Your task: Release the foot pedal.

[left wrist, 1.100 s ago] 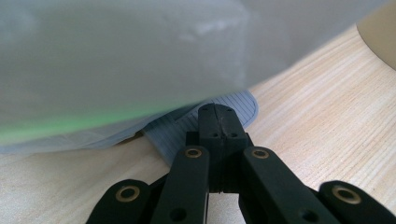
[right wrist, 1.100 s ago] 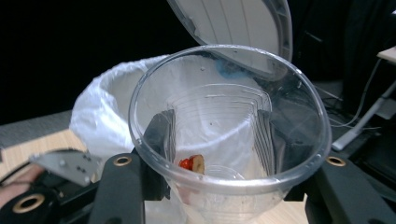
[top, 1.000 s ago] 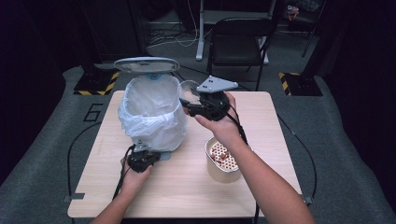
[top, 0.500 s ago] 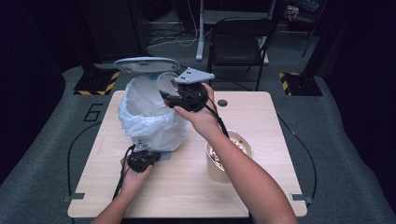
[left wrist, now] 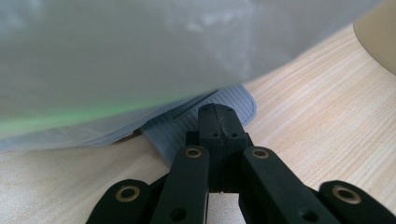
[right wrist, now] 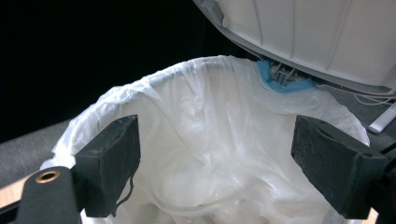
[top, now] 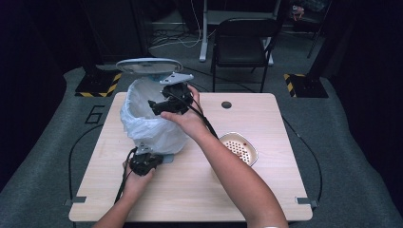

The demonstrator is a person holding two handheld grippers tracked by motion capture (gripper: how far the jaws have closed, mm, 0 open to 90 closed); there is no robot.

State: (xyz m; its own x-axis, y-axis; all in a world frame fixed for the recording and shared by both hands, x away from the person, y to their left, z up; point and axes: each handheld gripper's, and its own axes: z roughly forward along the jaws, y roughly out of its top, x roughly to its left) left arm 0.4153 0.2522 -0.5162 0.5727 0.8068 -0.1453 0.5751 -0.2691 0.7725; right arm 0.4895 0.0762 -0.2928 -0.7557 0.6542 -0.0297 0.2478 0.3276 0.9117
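Note:
A pedal bin lined with a white plastic bag (top: 152, 126) stands at the table's back left, its grey lid (top: 142, 65) raised. My right gripper (top: 154, 105) hovers over the bin mouth, open, with nothing between its pads (right wrist: 114, 163); the bag's inside (right wrist: 210, 116) and the lid's underside (right wrist: 317, 32) lie beyond them. My left gripper (top: 145, 161) is low at the bin's front. Its jaws are shut and their tips (left wrist: 217, 112) rest on the blue-grey ribbed pedal (left wrist: 175, 133) under the bag.
A cream bowl (top: 240, 148) with a perforated inside and a few red bits sits right of the bin; its rim (left wrist: 378, 42) appears beside the pedal. A dark round hole (top: 226, 104) marks the table's back. A black chair (top: 242, 42) stands behind.
My right gripper has travelled left from above the bowl to over the bin's mouth. The left gripper has stayed on the pedal and the lid stays up.

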